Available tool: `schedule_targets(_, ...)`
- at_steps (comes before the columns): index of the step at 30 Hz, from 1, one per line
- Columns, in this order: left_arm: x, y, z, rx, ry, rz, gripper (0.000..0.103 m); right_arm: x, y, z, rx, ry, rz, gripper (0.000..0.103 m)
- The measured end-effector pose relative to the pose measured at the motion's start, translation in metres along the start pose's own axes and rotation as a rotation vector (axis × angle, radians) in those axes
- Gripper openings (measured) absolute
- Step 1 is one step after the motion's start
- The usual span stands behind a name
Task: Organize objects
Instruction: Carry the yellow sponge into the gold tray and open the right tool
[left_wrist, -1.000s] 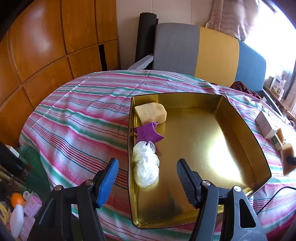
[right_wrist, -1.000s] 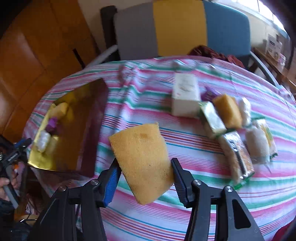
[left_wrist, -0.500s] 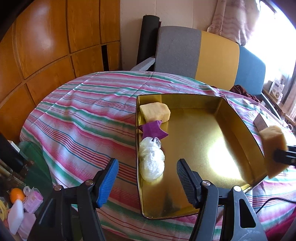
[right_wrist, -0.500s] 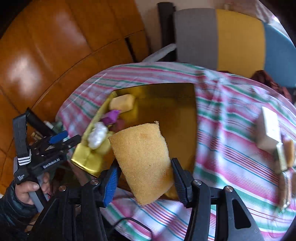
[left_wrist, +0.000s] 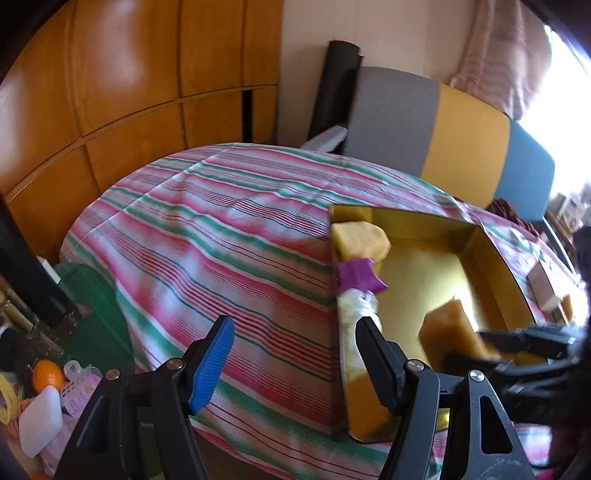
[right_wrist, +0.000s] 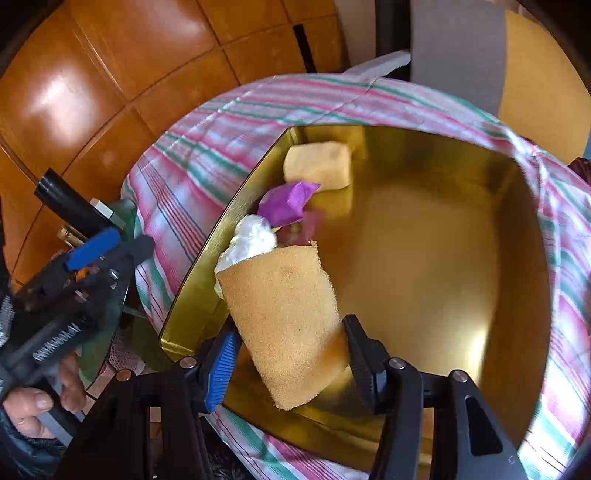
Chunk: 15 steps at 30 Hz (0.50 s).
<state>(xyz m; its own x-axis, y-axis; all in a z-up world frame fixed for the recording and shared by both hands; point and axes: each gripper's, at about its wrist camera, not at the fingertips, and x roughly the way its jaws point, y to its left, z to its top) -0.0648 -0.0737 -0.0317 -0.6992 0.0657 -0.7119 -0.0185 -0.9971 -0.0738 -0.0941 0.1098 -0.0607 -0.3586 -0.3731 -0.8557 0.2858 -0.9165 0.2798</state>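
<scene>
Clearly light and squashy, the tan sponge (right_wrist: 284, 317) sits pinched at its lower end in the right gripper (right_wrist: 288, 354) jaws, over the gold tray (right_wrist: 424, 140) at 6 o'clock; the left gripper (left_wrist: 295, 354) hangs released.

Right gripper (right_wrist: 290, 356) clamped on tan sponge (right_wrist: 284, 321), sponge tilted, held over near-left part of gold tray (right_wrist: 424, 258). Along tray's left wall: pale yellow sponge (right_wrist: 317, 166) farthest, purple wrapper (right_wrist: 286, 203) next, white plastic bundle (right_wrist: 251, 242) nearest, partly hidden behind held sponge. Tray sits on striped cloth (right_wrist: 207, 158) over bench. Left gripper (right_wrist: 85, 251) at left edge beside tray, hand (right_wrist: 37, 402) gripping its handle; fingers blurred.
</scene>
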Motion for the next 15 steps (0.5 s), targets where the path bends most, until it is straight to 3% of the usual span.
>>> schedule_targets(7, 0.001, 0.016, 0.005, -0.049, -0.013, 0.016, 0.072, 0.021, 0.021, -0.007, -0.036, 0.048, 0.157, 0.066)
schedule_targets(15, 0.001, 0.012, 0.002, -0.034, -0.007, 0.011, 0.072, 0.006, -0.001, -0.018, 0.115, -0.017, 0.3, 0.07)
